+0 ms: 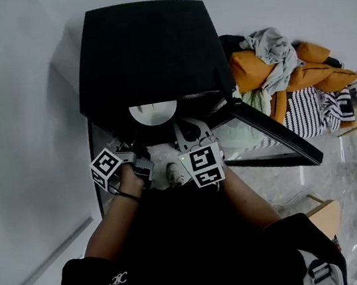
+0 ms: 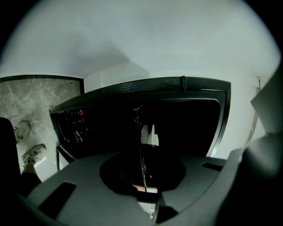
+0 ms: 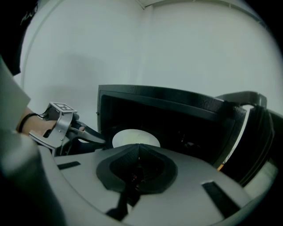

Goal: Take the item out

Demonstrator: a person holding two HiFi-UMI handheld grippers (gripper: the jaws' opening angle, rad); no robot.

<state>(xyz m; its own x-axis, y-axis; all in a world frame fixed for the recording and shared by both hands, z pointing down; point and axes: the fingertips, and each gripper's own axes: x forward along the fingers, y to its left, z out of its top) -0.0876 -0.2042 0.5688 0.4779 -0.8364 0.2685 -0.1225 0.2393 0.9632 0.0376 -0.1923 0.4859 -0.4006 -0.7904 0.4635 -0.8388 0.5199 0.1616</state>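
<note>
The right claw [image 3: 139, 150] is pressed together before the open microwave [image 1: 144, 50], a white plate [image 3: 135, 137] inside; the left claw [image 2: 141, 150], seemingly closed too, points into it.

A black box-shaped microwave oven [image 1: 144, 50] stands with its dark-framed door [image 1: 274, 133] swung open to the right. A white round plate [image 1: 153, 112] lies flat on the floor of its dark chamber, near the front opening. To the right, a grey marbled floor [image 1: 319, 180] spreads out, with a heap of orange, grey and striped clothes [image 1: 288, 74] against the pale wall. In the left gripper view the same marbled floor [image 2: 40, 95] bears two pale trainers [image 2: 33, 154], near each other, the nearer below an ankle
</note>
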